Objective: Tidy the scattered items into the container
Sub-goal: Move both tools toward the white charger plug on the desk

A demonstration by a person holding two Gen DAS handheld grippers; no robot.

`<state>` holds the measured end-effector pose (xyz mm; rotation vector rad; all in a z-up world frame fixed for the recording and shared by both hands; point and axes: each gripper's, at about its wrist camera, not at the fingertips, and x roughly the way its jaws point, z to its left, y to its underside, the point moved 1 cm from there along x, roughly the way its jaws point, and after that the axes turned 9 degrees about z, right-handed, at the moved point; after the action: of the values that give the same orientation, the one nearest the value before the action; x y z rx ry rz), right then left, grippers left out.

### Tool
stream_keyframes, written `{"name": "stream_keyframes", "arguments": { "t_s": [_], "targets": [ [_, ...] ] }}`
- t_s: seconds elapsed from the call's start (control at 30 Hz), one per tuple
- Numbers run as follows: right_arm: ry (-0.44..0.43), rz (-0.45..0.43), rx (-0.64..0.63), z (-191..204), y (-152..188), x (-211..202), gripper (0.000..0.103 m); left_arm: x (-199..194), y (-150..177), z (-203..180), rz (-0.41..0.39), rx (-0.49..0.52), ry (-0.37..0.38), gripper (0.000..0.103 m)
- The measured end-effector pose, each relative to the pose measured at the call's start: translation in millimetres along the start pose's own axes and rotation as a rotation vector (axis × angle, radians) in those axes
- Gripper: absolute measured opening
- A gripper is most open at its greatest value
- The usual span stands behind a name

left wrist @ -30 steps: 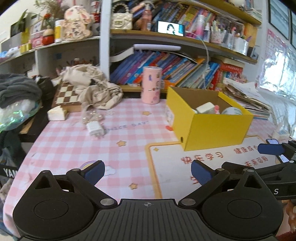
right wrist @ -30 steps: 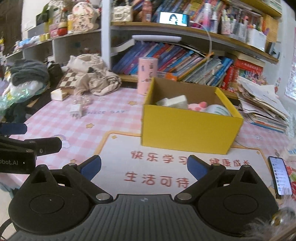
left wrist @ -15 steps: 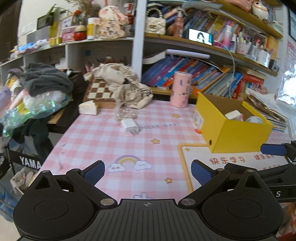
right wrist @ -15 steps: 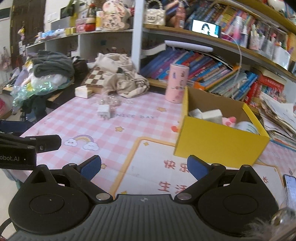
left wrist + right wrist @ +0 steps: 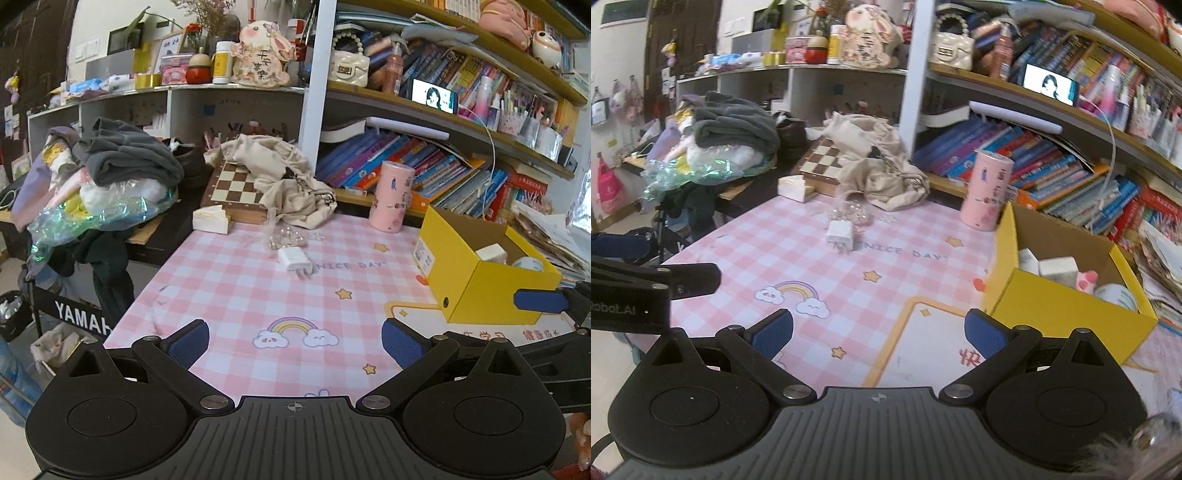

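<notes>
A yellow cardboard box (image 5: 476, 291) (image 5: 1056, 306) stands on the right of the pink checked table, holding a few white and pink items. A white plug charger (image 5: 295, 260) (image 5: 840, 232) lies mid-table, with a clear crinkled packet (image 5: 284, 236) (image 5: 851, 212) just behind it. A small white box (image 5: 210, 219) (image 5: 792, 188) sits at the far left table corner. My left gripper (image 5: 295, 341) is open and empty over the near table edge. My right gripper (image 5: 879, 332) is open and empty too, left of the yellow box.
A pink cylinder tin (image 5: 391, 195) (image 5: 990, 188) stands at the back. A chessboard (image 5: 236, 184) under beige cloth (image 5: 284, 181), heaped clothes (image 5: 122, 158) to the left, and shelves of books (image 5: 406, 166) behind. Stacked papers (image 5: 1160, 251) lie right of the box.
Both grippers have swung left and pulled back from the yellow box; the charger and the table's left side have come into central view. Both stay open.
</notes>
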<state>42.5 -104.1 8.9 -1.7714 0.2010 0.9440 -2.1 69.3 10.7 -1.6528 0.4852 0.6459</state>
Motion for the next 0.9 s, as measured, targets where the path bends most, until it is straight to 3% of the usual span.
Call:
{"name": "stream_keyframes", "arguments": {
  "t_s": [0.43, 0.9],
  "targets": [
    [-0.05, 0.015, -0.054, 10, -13, 19, 0.1, 8, -3, 6, 0.0, -0.016, -0.003, 0.101],
    [-0.094, 0.083, -0.066, -6, -36, 75, 0.1, 55, -27, 6, 0.037, -0.025, -0.032, 0.101]
  ]
}}
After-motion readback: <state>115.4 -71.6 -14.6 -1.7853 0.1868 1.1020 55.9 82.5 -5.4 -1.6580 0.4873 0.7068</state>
